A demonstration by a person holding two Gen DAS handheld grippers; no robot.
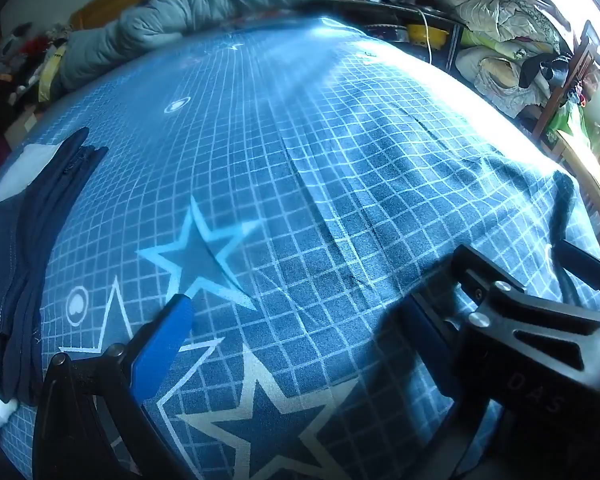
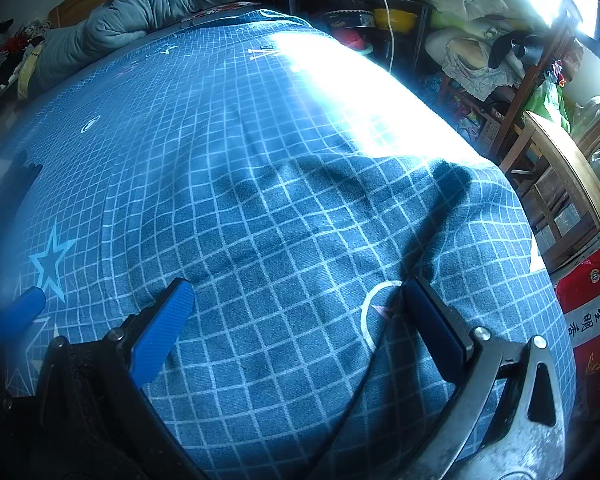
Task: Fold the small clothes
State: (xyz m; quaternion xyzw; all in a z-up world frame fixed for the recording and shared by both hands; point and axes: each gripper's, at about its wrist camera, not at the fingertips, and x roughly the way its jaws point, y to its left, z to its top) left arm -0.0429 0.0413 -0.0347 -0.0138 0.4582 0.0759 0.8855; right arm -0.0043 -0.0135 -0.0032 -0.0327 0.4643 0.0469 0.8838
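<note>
I hold both claws wide apart and empty over the bed (image 2: 284, 208), its blue checked sheet printed with stars. The left claw (image 1: 300, 320) hovers low; the right claw (image 2: 296, 308) sits beside it. The dark navy garment (image 1: 24, 264) lies bunched at the far left edge of the left view, touching the sheet (a zip seems to run along it). I judge it soft, light and limp, so I would pinch an outer hem edge rather than the thick bunched middle.
</note>
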